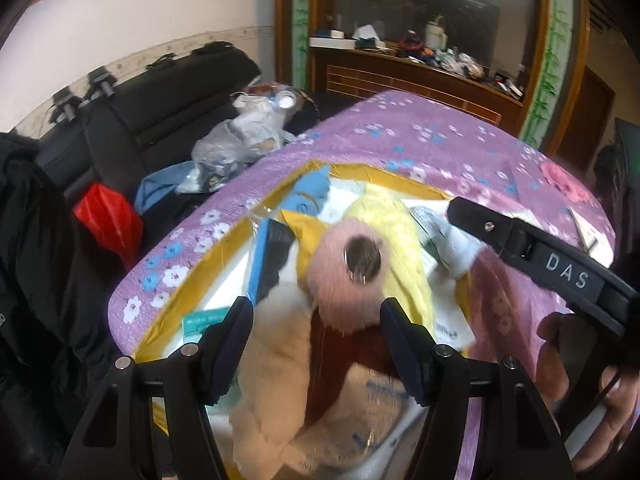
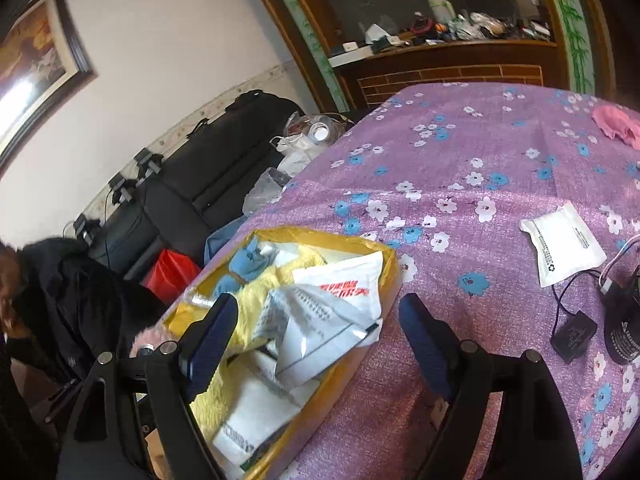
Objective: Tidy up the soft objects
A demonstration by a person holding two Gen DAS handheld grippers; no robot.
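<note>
A yellow-taped cardboard box (image 1: 192,280) sits on the purple flowered tablecloth (image 1: 420,136). It holds a yellow fluffy cloth (image 1: 400,224), a pink furry item (image 1: 344,300) with a round metal piece in its middle, a cream fluffy cloth (image 1: 272,360), blue pieces (image 1: 308,192) and plastic packets. My left gripper (image 1: 316,312) is open just above the box, its fingers either side of the pink item. My right gripper (image 2: 316,320) is open over the box's right rim (image 2: 390,268), above white packets (image 2: 320,320) and the yellow cloth (image 2: 224,392). The box (image 2: 280,236) also shows there.
A white packet (image 2: 560,244), a pink cloth (image 2: 616,124), and a black cable with an adapter (image 2: 572,336) lie on the tablecloth (image 2: 460,152). A black sofa (image 1: 160,112) with bags and a red bag (image 1: 108,216) stands left of the table. A cluttered wooden cabinet (image 1: 400,64) stands behind.
</note>
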